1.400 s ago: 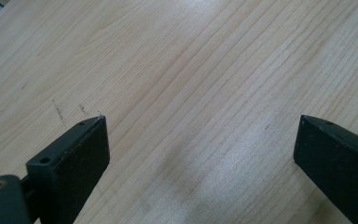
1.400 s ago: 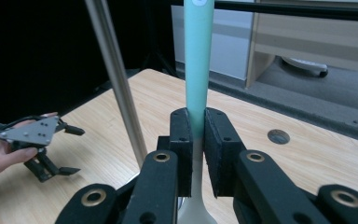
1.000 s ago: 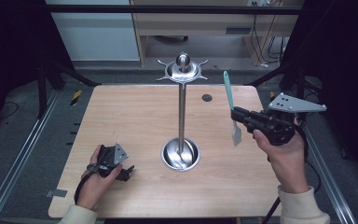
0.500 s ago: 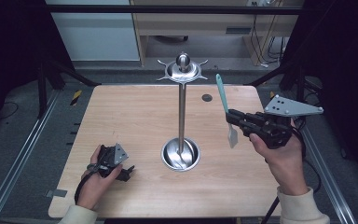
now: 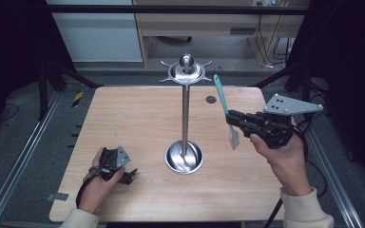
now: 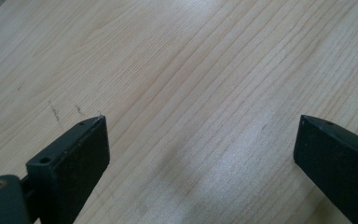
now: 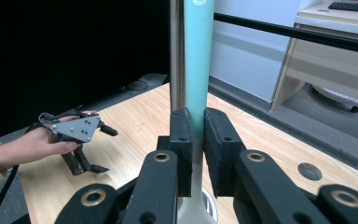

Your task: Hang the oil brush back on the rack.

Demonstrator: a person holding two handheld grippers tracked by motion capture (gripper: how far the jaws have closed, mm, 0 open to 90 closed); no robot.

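Observation:
A tall metal stand [image 5: 185, 118] rises from a round steel base [image 5: 173, 159] at the table's middle, with a hooked crown [image 5: 186, 70] at its top. My right gripper [image 5: 232, 118] is shut on a spatula, right of the pole and above the table. The spatula's teal handle [image 5: 221, 95] points up and its pale blade [image 5: 234, 137] hangs below the jaws. In the right gripper view the pads [image 7: 182, 135] clamp the teal handle [image 7: 198, 56], with the pole [image 7: 177, 51] just behind it. My left gripper [image 5: 129, 175] rests at the front left of the wooden table [image 5: 133, 118], open [image 6: 200, 154] over bare wood.
A small dark hole [image 5: 211, 99] sits in the tabletop behind the spatula. Black frame bars [image 5: 171, 8] cross above the far edge, and a desk [image 5: 209, 28] stands beyond. Metal rails [image 5: 24, 156] run along the table's left and right sides.
My right gripper has carried the spatula a little to the left, closer to the stand's pole. The left gripper has stayed where it was.

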